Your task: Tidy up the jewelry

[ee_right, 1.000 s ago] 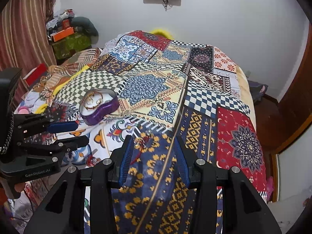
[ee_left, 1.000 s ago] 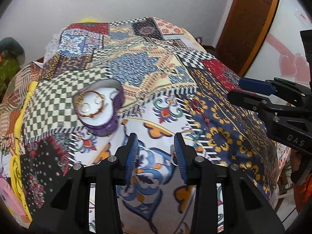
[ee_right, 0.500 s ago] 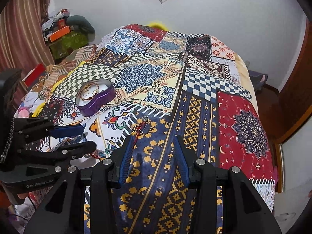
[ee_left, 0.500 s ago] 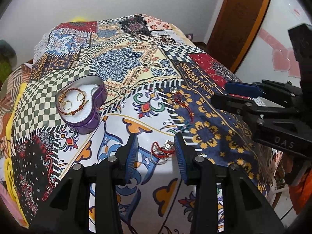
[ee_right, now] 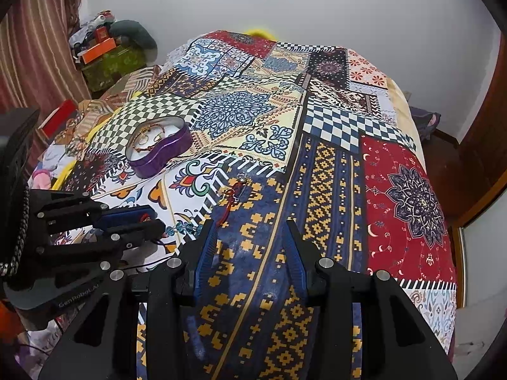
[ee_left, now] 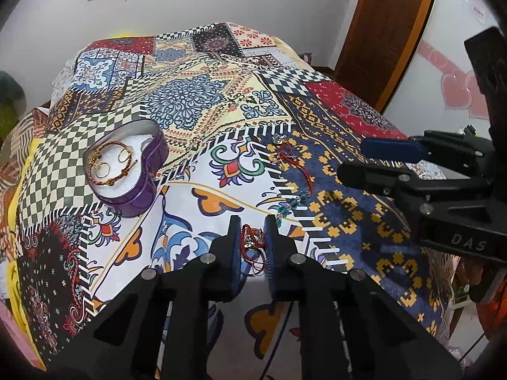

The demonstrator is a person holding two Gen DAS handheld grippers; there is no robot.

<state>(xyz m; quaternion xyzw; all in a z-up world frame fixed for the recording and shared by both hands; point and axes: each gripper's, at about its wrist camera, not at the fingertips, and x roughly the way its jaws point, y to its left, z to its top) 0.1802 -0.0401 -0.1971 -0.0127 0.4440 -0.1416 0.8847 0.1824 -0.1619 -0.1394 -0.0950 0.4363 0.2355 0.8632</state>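
A: What's hard to read here?

B: The red-thread bracelet (ee_left: 252,243) is a small tangle between the 2 jaws of the left gripper (ee_left: 252,247); whether the pads already press it I cannot tell. Its lower loops are cut off behind the fingers.

A: And since a second ago?

B: Then the left jaws stood wider over bare patterned cloth. Now they are closing, narrow, with the tangle between them. The right gripper (ee_right: 250,247) is unchanged: jaws moderately apart, nothing between them but the bedspread (ee_right: 332,164).

A: Textures?

B: Printed patchwork fabric. Ahead and left of the left jaws sits a purple heart-shaped tin (ee_left: 126,171), shiny metal, white lining, gold bangles (ee_left: 107,164) inside. Ahead and right of them lies another red cord piece (ee_left: 294,164) with a teal beaded strand trailing back.
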